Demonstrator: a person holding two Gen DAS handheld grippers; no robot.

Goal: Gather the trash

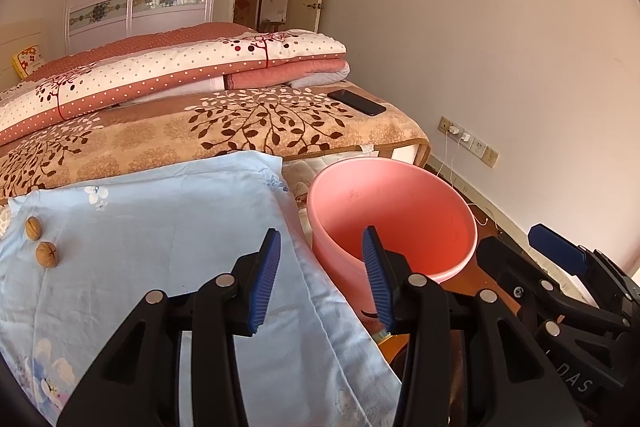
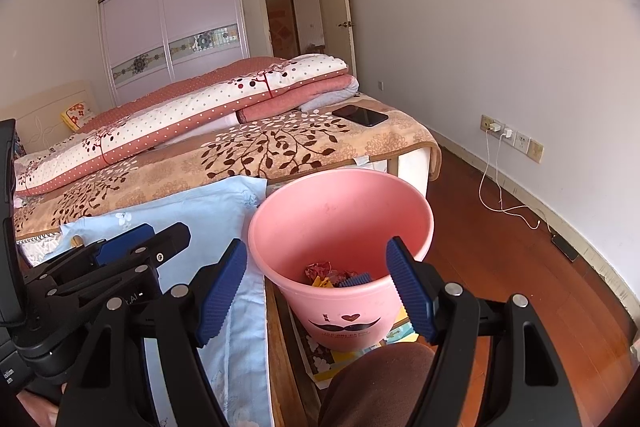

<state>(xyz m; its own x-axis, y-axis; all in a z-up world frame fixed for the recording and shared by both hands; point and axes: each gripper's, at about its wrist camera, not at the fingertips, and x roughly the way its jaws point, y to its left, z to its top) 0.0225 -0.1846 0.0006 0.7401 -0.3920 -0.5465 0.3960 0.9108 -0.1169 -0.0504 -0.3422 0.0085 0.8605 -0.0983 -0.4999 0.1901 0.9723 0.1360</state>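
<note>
Walnuts (image 1: pixel 42 241), two of them, lie on the light blue cloth (image 1: pixel 160 227) at its far left side, well apart from the pink bin (image 2: pixel 340 211) that stands on the floor beside the bed. Some crumpled trash (image 2: pixel 328 273) is already at the bottom of the bin.

The left gripper (image 1: pixel 322 279) has its fingers apart and holds nothing; it points over the right edge of the cloth, one finger above the cloth and the other in front of the bin wall. The right gripper (image 2: pixel 316 287) is also spread wide and empty, and it hovers just in front of the bin's near rim, tilted a little downward.

Risks, as a judgement: walnuts are round and hard, so they may roll on the soft cloth or slip out of the ribbed pads if pinched off-center. The left gripper must travel far to the left, and it may drag the cloth. The bin is light, and a bump from the right gripper could tip it.
</note>
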